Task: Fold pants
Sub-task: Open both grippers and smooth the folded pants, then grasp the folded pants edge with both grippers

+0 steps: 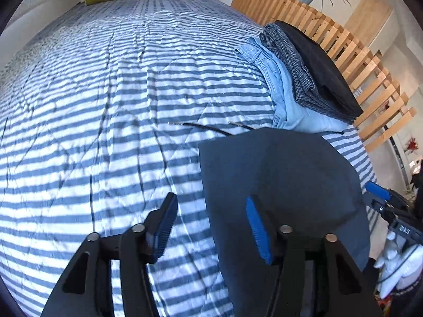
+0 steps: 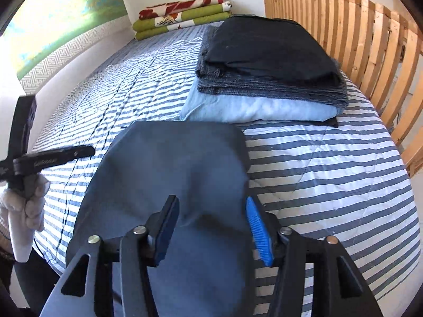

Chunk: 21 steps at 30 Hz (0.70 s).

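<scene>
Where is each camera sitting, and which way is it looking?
Left wrist: sits on the left hand-held gripper, open, facing up the striped bed; the dark pants lie right of its fingers.
Right wrist: sits on the right hand-held gripper, open, above the dark pants; a gloved hand shows at left.
Both share the pants, the folded clothes stack and the wooden slats.

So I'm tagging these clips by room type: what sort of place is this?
Most likely a bedroom in a home. A bed with a blue-and-white striped cover fills the view, folded blankets sit at its far end, and a stack of folded clothes lies beside a wooden slatted rail.
</scene>
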Motion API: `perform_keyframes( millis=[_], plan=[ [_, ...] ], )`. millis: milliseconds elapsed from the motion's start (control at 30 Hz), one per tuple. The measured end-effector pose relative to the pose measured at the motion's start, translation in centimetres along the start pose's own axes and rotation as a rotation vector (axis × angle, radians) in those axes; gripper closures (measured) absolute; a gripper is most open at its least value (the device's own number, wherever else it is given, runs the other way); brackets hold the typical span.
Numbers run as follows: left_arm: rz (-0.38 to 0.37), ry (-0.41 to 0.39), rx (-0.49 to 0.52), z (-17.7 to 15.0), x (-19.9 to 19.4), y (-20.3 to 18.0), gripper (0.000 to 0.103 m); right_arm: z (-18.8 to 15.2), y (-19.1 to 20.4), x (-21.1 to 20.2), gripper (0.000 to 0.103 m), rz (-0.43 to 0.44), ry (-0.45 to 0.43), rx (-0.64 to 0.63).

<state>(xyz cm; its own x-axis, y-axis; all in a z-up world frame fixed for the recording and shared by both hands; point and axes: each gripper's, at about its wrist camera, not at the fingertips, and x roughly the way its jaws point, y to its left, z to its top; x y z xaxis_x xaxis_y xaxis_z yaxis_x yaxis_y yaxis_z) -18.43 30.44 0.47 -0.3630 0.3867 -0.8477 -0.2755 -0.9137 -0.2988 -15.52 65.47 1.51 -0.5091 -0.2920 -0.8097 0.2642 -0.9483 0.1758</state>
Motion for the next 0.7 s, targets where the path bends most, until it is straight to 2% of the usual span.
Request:
perform_keyframes(
  millis=[67, 133, 200, 300, 467, 567, 700],
  plan=[
    [-0.054, 0.028, -0.042, -1.2, -0.6, 0.6, 0.037, 0.1, -1.7, 0.1, 0.036, 0.007, 0.021, 0.028],
    [-0.094, 0.061, -0.085, -1.9, -0.1, 1.1, 0.035, 0.4, -3.2, 0.3, 0.035, 0.02, 0.055, 0.066],
    [-0.131, 0.099, -0.125, -2.5, 0.7, 1.2, 0.034, 0.9, -4.6, 1.2, 0.035, 0.095, 0.104, 0.115],
    [-0.131, 0.13, -0.144, -2.7, 2.2, 1.1, 0.034, 1.4, -6.1, 2.9, 0.035, 0.197, 0.186, 0.193],
    [-0.154, 0.185, -0.146, -2.9, 4.0, 0.7, 0.034, 2.3, -5.8, 5.1, 0.035, 0.25, 0.254, 0.169],
    [-0.142, 0.185, -0.124, -2.8, 4.5, 0.3, 0.034, 2.3, -5.1, 6.6, 0.035, 0.25, 0.301, 0.151],
    [-0.157, 0.182, -0.114, -2.6, 4.8, -0.3, 0.035, 2.2, -5.1, 7.2, 0.034, 0.274, 0.311, 0.17]
  ],
)
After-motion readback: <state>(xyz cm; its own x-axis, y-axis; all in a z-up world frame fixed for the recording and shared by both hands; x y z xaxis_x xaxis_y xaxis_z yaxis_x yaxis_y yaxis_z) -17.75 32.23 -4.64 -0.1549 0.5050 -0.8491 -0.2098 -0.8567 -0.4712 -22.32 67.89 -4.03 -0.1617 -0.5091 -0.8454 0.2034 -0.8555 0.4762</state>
